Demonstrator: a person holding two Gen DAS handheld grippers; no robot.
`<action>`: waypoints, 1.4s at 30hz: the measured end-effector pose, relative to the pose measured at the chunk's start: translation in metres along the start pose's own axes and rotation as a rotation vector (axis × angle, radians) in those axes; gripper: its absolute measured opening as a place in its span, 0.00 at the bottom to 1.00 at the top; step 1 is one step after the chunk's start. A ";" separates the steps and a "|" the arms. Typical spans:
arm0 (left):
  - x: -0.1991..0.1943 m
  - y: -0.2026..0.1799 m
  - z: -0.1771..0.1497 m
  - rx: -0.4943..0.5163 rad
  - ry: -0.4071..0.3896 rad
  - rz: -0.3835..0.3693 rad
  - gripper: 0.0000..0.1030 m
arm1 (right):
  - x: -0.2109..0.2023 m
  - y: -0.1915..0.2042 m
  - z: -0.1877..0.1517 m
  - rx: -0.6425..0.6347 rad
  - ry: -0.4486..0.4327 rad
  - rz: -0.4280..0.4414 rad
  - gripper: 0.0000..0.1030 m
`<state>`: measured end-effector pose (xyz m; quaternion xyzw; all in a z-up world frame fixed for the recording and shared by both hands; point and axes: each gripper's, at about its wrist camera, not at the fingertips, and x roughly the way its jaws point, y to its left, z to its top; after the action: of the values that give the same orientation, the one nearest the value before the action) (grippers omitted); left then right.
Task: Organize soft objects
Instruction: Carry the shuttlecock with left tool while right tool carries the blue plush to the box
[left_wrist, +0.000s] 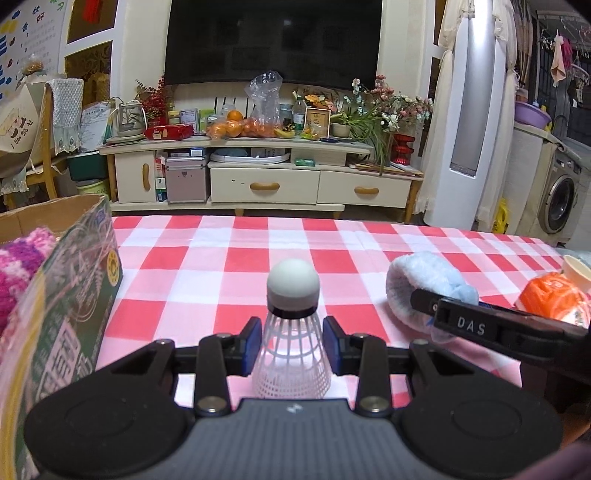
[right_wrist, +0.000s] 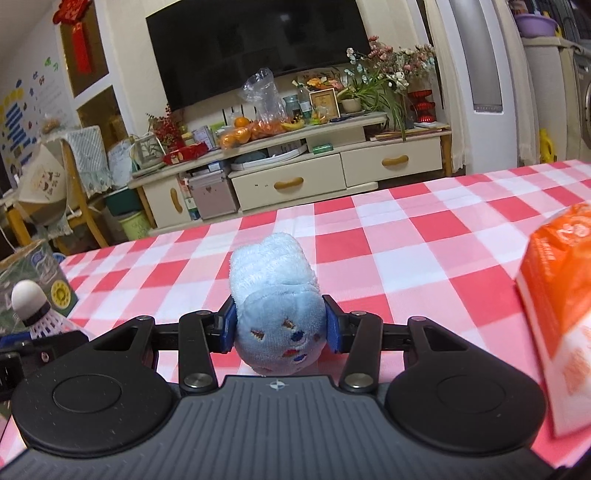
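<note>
the left gripper (left_wrist: 291, 345) is clamped on a shuttlecock (left_wrist: 292, 332), the cardboard box (left_wrist: 70, 280) just to its left; the right gripper (right_wrist: 280, 328), farther off, squeezes a blue sock (right_wrist: 275, 295).

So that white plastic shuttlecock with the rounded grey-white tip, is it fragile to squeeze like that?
Probably somewhat. The white plastic shuttlecock has a thin lattice skirt, which likely flexes under the left gripper rather than cracking. It looks very light for its size. Set down on its side, the cone shape would likely roll in a curve on the red-and-white checked tablecloth.
</note>
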<state>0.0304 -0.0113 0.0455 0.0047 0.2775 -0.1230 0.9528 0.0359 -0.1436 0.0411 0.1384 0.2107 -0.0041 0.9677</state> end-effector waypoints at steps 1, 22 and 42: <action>-0.004 0.000 -0.001 -0.003 -0.001 -0.004 0.34 | -0.004 0.001 0.000 -0.009 -0.003 -0.006 0.55; -0.067 0.013 -0.001 0.008 -0.035 -0.077 0.34 | -0.066 0.027 -0.005 -0.086 -0.016 -0.044 0.55; -0.110 0.049 0.017 -0.020 -0.121 -0.114 0.34 | -0.100 0.078 0.006 -0.155 -0.046 0.073 0.55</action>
<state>-0.0389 0.0606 0.1148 -0.0280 0.2202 -0.1745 0.9593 -0.0473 -0.0752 0.1083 0.0706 0.1827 0.0445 0.9796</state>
